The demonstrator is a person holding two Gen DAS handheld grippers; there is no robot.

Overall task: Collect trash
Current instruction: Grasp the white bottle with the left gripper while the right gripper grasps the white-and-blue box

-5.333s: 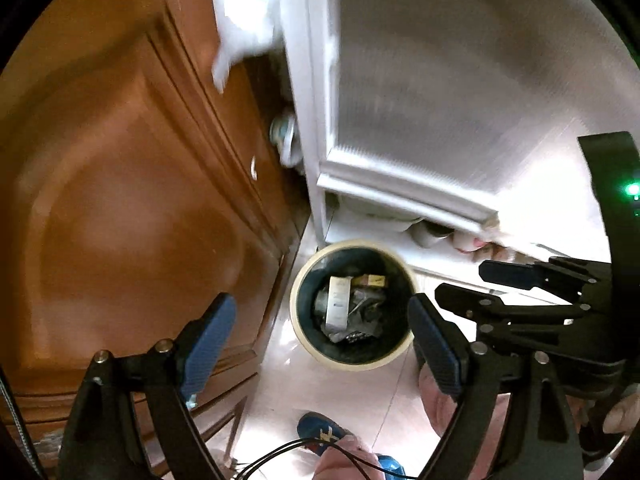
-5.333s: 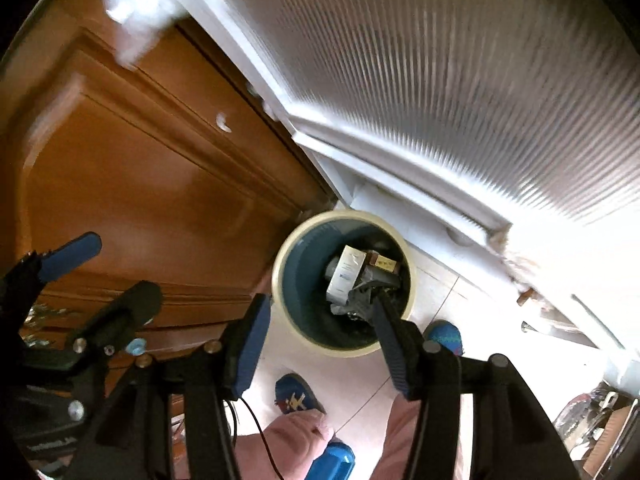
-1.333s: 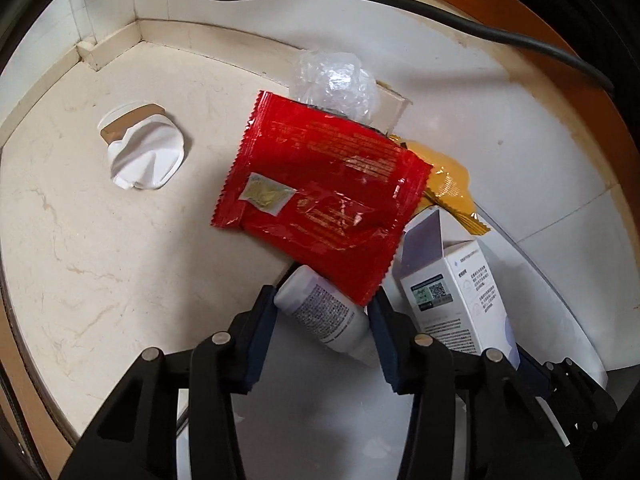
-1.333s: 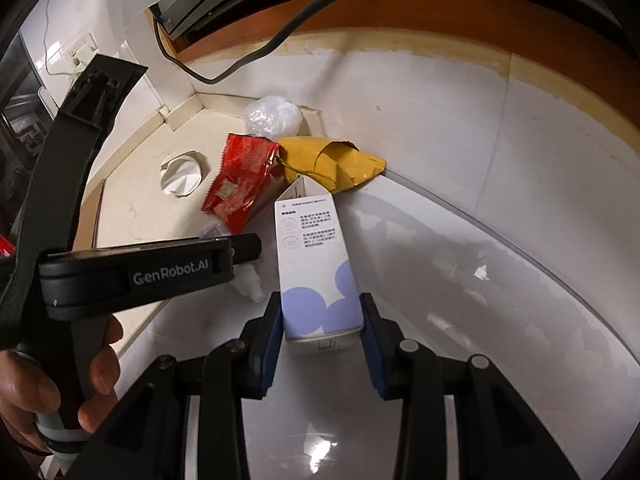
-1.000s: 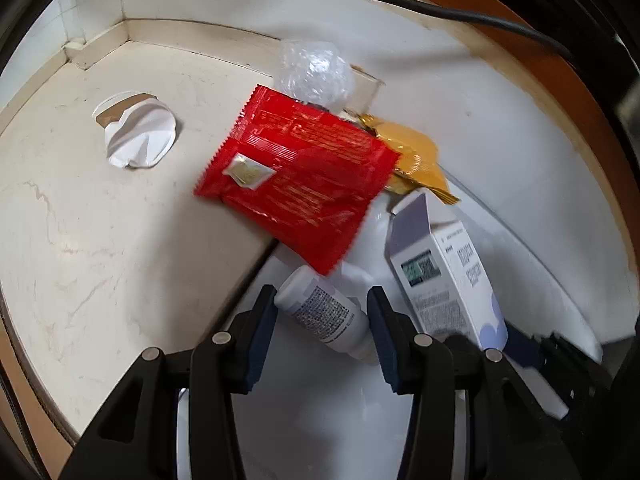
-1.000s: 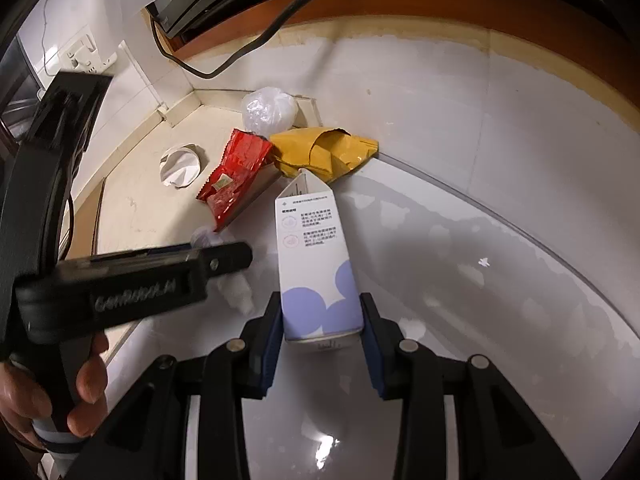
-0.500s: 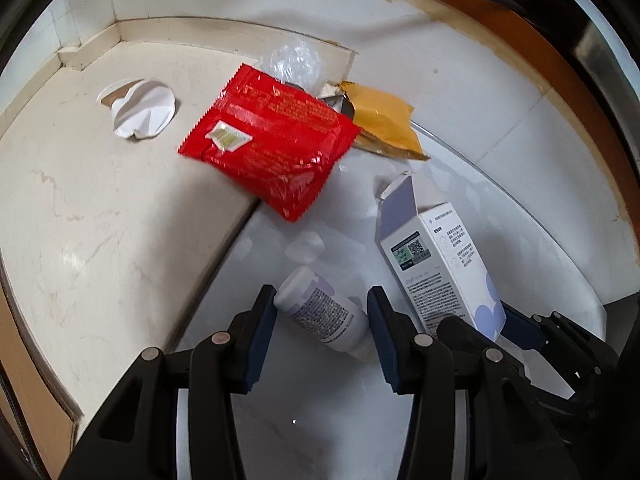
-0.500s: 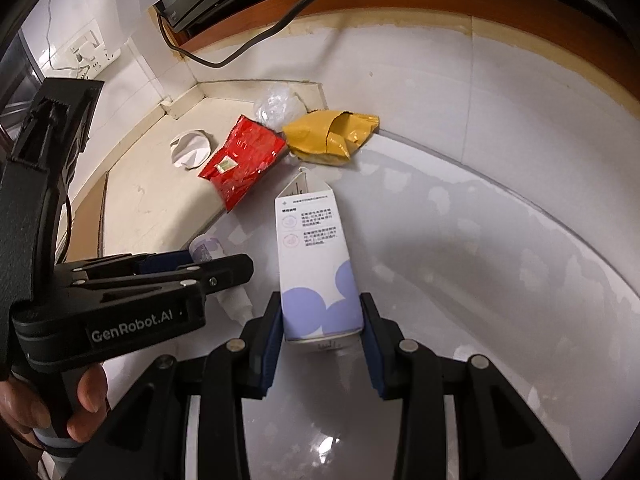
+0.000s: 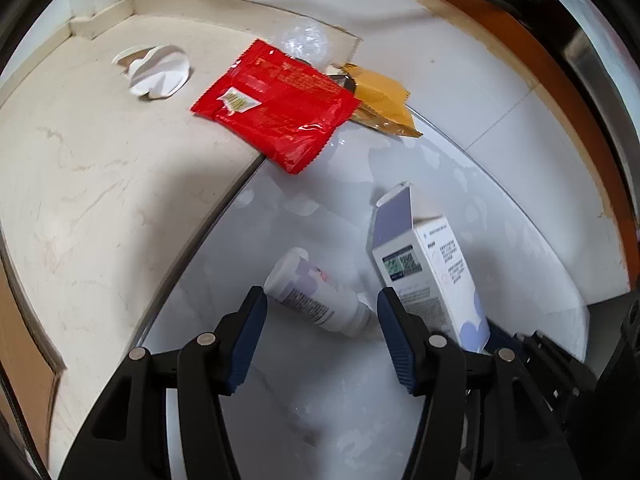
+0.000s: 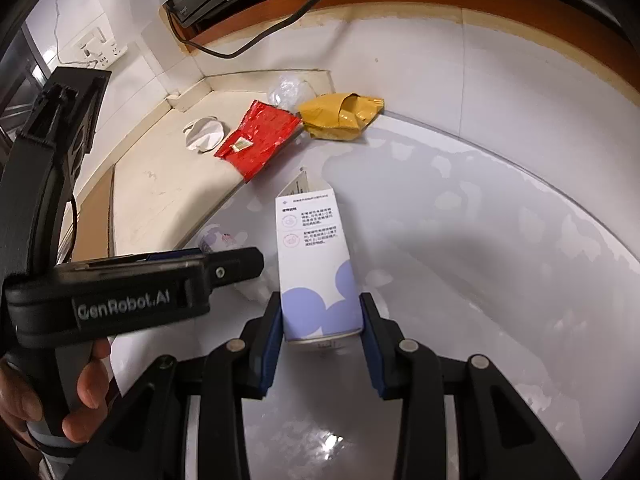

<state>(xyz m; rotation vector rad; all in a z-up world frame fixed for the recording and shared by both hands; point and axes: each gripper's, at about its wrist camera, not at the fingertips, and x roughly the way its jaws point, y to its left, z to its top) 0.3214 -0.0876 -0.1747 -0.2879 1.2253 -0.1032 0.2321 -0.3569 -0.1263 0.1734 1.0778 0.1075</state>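
Right now my right gripper (image 10: 322,330) pinches the white-and-lilac carton (image 10: 316,264) by its base, long axis running away from me, open flap at the far end. My left gripper (image 9: 322,312) is opening w/ the small white bottle (image 9: 316,294) lying loose btwn the pads, cap end pointing up-left.

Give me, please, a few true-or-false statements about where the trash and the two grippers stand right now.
1. The right gripper is shut on the white carton. True.
2. The red wrapper lies inside a bin. False: it lies on the counter, overhanging its edge.
3. The left gripper is clamped on the small white bottle. False: its fingers are opening, with the bottle between them.
4. A yellow wrapper lies beside the red one. True.
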